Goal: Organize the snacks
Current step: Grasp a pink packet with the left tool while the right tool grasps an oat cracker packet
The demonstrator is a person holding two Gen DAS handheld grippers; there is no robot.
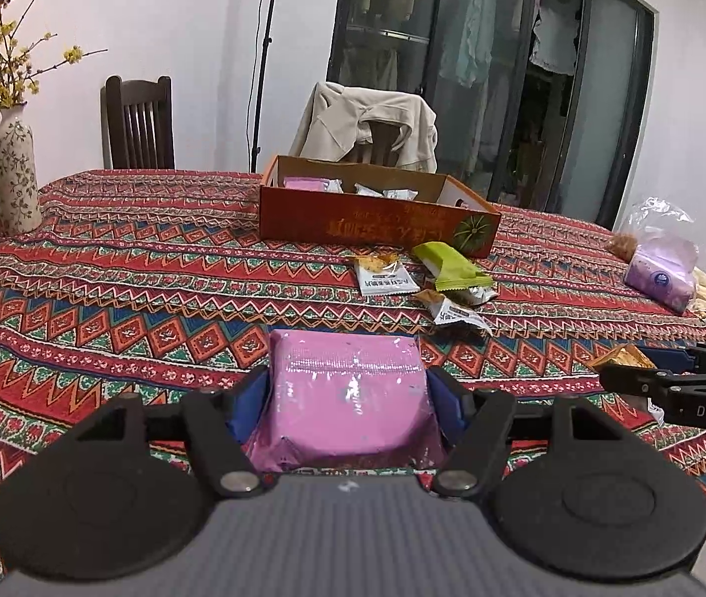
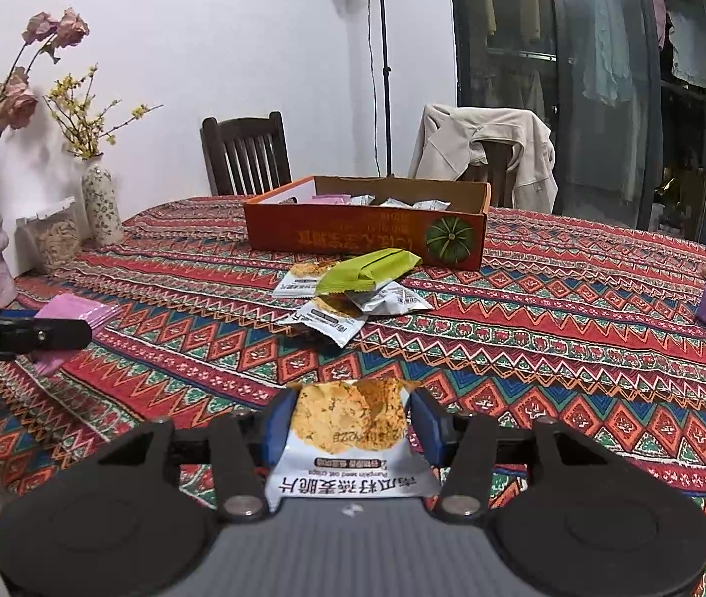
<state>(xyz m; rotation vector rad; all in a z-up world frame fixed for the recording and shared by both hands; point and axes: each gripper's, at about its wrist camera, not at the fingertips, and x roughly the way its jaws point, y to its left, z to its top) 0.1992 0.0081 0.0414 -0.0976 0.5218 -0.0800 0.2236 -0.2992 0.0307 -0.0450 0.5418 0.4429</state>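
Each claw grips 1 snack: pink pack (image 1: 348, 393), oat-crisp packet (image 2: 350, 435).

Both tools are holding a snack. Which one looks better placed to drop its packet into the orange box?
Probably left: its tool holds the pink packet facing the orange box almost head-on; the right tool sits further off to the side.

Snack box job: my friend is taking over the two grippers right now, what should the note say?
Left gripper: shut on a pink packet, held above the table.
Right gripper: shut on an oat crisp packet.
Orange box: ahead on the tablecloth, already holding a pink packet and several white ones.
Left to do: drop both held packets in the box, then fetch the green packet and the white packets lying just in front of it.
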